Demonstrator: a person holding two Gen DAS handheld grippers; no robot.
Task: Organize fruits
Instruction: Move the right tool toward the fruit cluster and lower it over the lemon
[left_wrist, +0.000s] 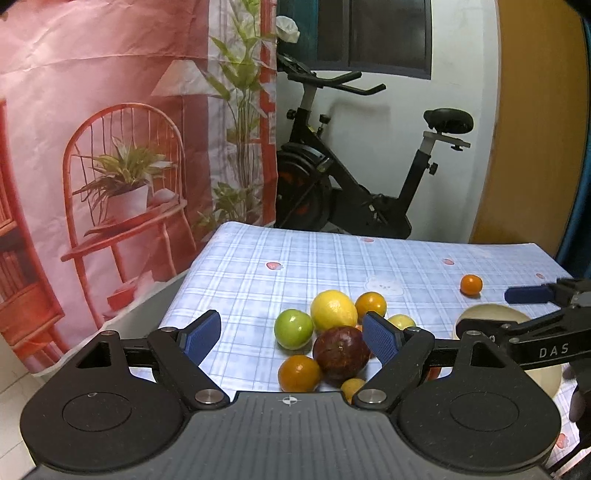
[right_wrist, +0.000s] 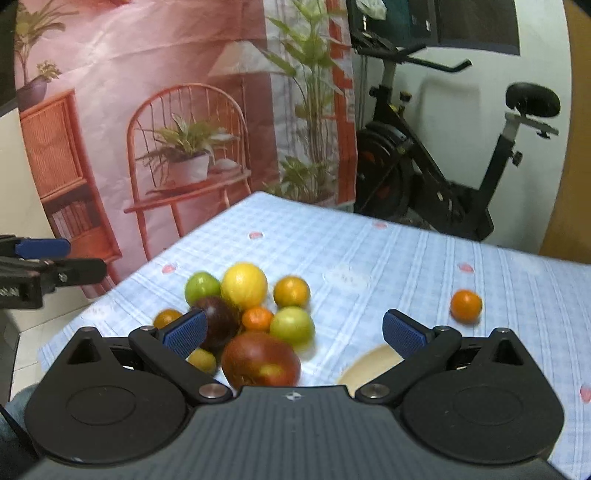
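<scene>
- Tabletop (left_wrist: 240, 280) covered by a pale blue checked cloth with small pink strawberry prints.
- Resting on it, a tight cluster of fruit: yellow lemon (left_wrist: 333, 310), green apple (left_wrist: 293, 329), dark purple round fruit (left_wrist: 341, 352), orange (left_wrist: 370, 304) behind the lemon, another orange (left_wrist: 299, 373) at the near edge of the cluster.
- Red-and-yellow apple (right_wrist: 260, 360) at the near side of the cluster, blurred.
- Lone small orange (left_wrist: 471, 284) well apart, to the right.
- Cream plate (right_wrist: 369, 363) near the cluster, partly hidden.
</scene>
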